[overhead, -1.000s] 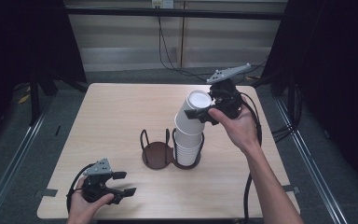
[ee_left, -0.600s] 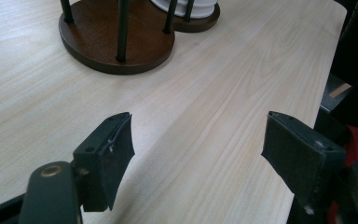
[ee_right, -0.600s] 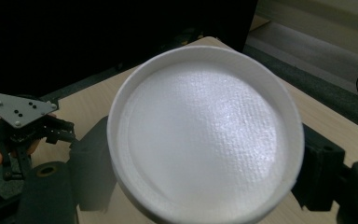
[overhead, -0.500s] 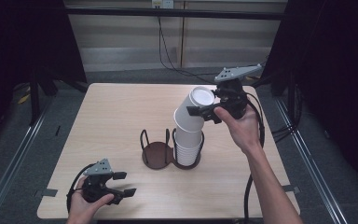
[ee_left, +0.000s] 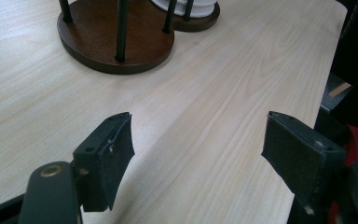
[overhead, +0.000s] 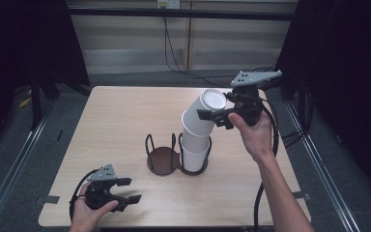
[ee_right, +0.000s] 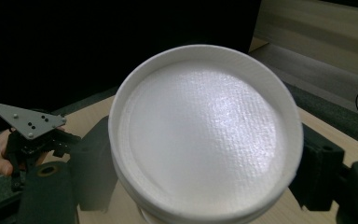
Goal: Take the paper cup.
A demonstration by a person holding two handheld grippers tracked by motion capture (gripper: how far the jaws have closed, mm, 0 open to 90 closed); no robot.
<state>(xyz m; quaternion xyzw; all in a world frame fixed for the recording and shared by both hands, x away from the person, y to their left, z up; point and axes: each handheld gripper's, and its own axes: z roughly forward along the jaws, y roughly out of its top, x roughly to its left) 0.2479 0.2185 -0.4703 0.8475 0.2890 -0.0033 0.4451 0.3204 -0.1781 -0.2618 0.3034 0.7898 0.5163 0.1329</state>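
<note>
White foam cup [overhead: 204, 112] – tilted – is clamped by right hand-held gripper [overhead: 221, 115].

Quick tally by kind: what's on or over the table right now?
Tools: 2, left tool and right tool
Brown cup holder: 1
White cup stack: 1, top tilted, cups too nested to count
Total: 4

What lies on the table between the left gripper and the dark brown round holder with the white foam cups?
Nothing: only bare light wood table lies between the left gripper and the dark brown round holder, as its own view shows.
</note>
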